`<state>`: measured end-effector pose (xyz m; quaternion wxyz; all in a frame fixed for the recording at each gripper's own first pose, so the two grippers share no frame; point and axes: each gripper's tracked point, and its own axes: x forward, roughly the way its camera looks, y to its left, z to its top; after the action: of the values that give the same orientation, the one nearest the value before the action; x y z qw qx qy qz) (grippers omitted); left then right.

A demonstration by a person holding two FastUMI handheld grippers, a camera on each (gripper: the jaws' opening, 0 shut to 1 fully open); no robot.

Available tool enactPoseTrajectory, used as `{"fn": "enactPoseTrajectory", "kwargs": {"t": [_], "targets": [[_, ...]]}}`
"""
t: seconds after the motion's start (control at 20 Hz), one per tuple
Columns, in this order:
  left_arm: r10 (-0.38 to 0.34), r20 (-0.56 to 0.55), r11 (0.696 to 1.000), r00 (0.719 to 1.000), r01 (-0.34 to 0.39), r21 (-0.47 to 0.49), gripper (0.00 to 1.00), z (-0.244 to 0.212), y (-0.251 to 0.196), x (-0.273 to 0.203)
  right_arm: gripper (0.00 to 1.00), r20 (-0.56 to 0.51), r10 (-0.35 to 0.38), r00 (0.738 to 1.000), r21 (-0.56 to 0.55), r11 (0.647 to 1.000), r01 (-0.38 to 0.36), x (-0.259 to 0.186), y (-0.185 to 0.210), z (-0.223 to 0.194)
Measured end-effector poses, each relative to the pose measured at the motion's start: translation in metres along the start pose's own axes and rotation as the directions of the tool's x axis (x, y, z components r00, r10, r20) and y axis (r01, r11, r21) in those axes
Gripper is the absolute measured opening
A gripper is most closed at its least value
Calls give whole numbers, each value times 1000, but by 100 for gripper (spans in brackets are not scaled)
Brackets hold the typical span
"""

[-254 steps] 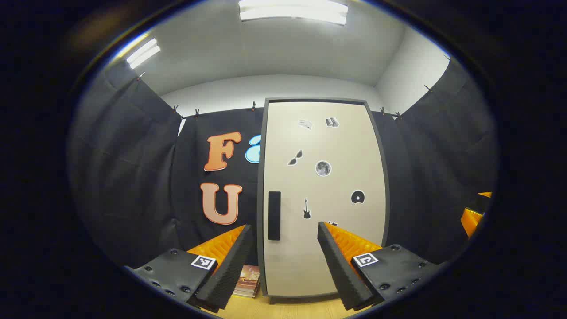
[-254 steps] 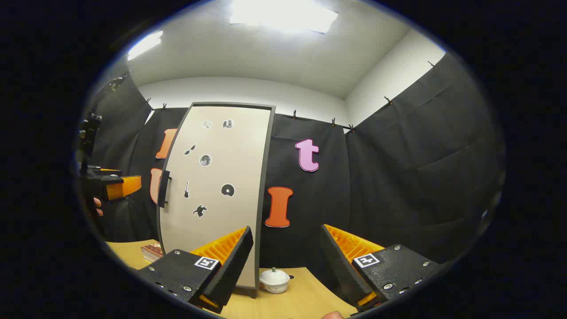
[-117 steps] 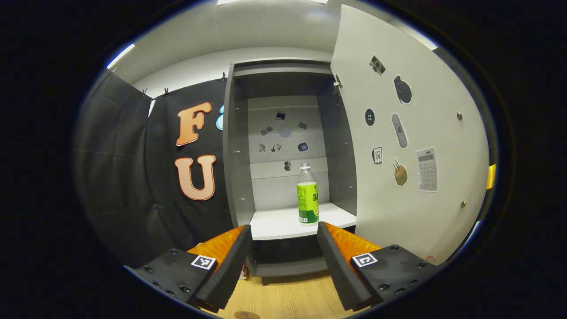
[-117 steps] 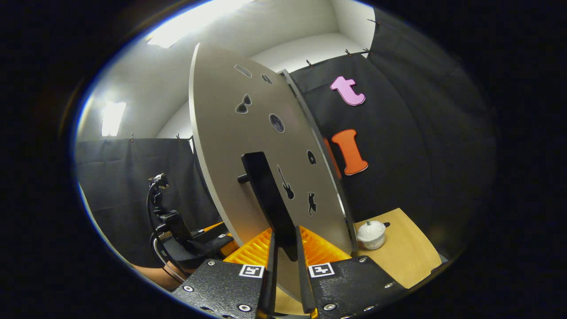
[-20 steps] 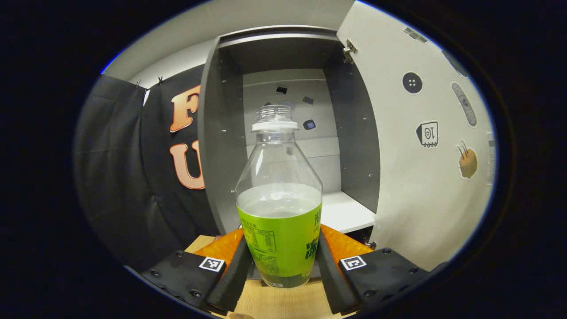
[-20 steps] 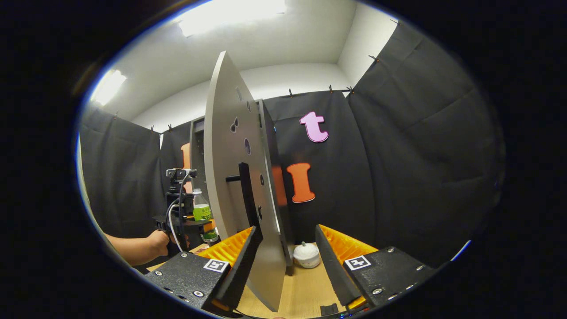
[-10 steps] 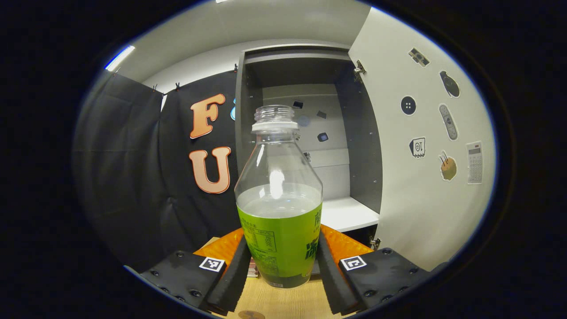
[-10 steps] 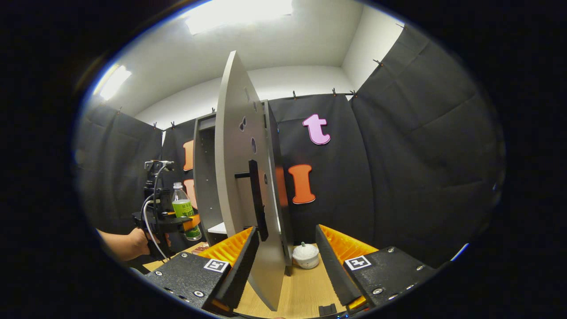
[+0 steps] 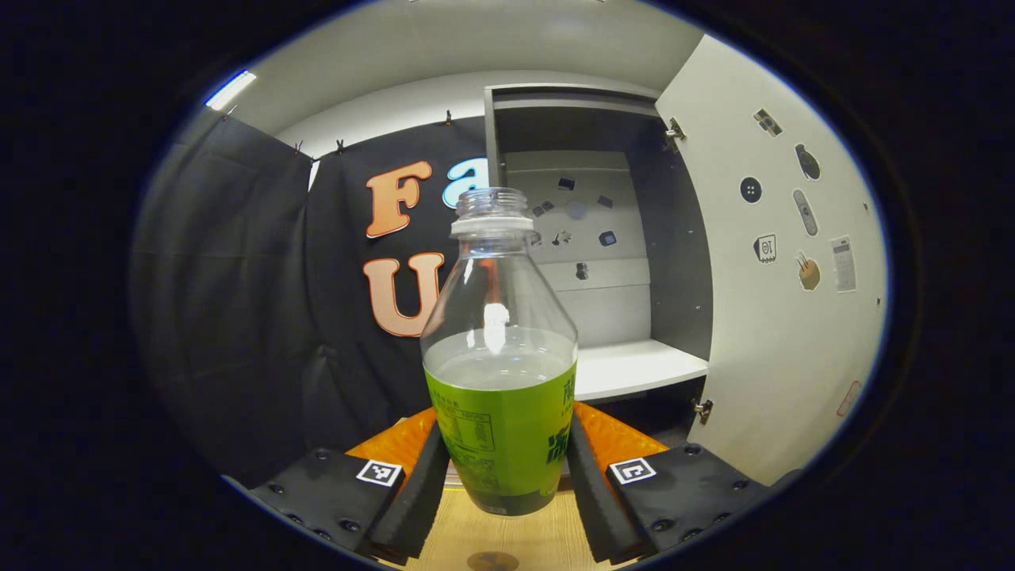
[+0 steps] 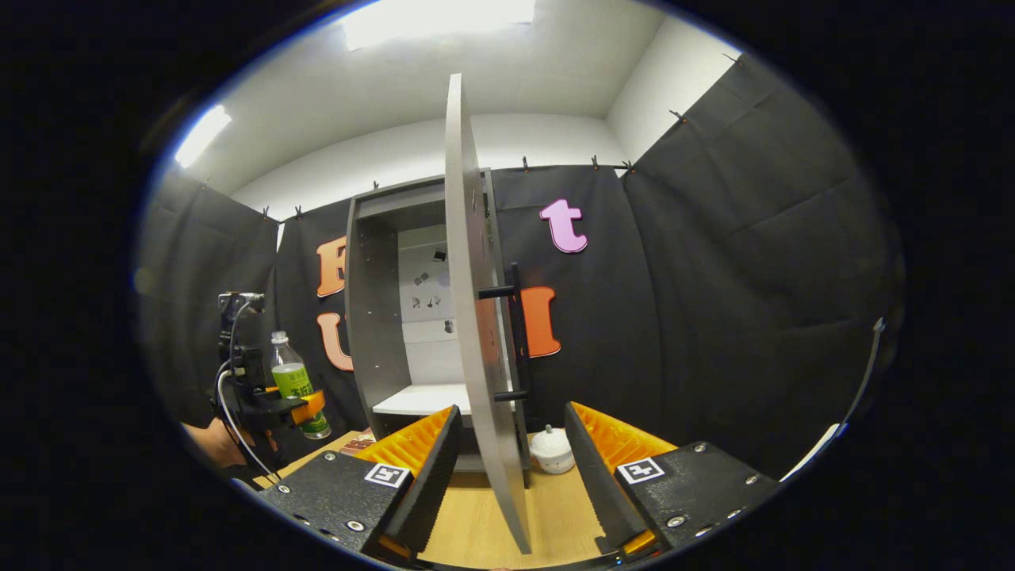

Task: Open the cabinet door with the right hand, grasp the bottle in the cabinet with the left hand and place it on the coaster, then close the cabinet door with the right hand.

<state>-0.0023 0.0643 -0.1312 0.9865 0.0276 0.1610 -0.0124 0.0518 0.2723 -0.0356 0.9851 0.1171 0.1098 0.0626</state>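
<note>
**A:** Grip first. The left hand-held gripper (image 9: 501, 476) is clenched on the bottle (image 9: 499, 373), both fingers (image 9: 412, 500) pressing the labelled lower part, one at 9 o'clock and one at 3 o'clock of the body. The bottle stands upright and is out of the cabinet (image 9: 603, 254), carried clear above the table (image 9: 515, 539).

**B:** It looks uncapped, and about half full.

**A:** So I'd judge spilling the main risk. Keep it vertical and lower it slowly, with no tilt.

**B:** Where is the coaster?

**A:** A small round dark disc (image 9: 492, 561) lies on the table at 6 o'clock in the left gripper view, just below the bottle's base. That is probably the coaster, though it is cut off at the edge. Centre the base over it, set it down flat, and let go only once it rests there.

**B:** And the right hand-held gripper (image 10: 507, 476)?

**A:** Released, fingers spread wide, holding nothing. The door (image 10: 476, 317) stands wide open, edge-on between them at 12 o'clock, with its handle (image 10: 515, 333) on the right face. In the right gripper view the bottle is at 9 o'clock, well apart from the door. I'd hold the right side back until the bottle is set down.
</note>
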Motion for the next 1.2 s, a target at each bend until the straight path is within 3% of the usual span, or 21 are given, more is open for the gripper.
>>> {"fn": "enactPoseTrajectory", "kwargs": {"t": [0.35,0.8,1.2], "targets": [[14,-23,999,1000,-14,-41,79,-36,30,-8,80,-16,-18,1000,-57,998,17,-12,27,-6],[11,3,998,1000,-11,-69,80,-86,42,-12,80,-38,-88,995,-62,994,86,-18,25,-11],[-26,-58,999,998,23,-38,80,-160,37,-20,80,-87,-73,994,-87,994,65,-9,41,-32]]}}
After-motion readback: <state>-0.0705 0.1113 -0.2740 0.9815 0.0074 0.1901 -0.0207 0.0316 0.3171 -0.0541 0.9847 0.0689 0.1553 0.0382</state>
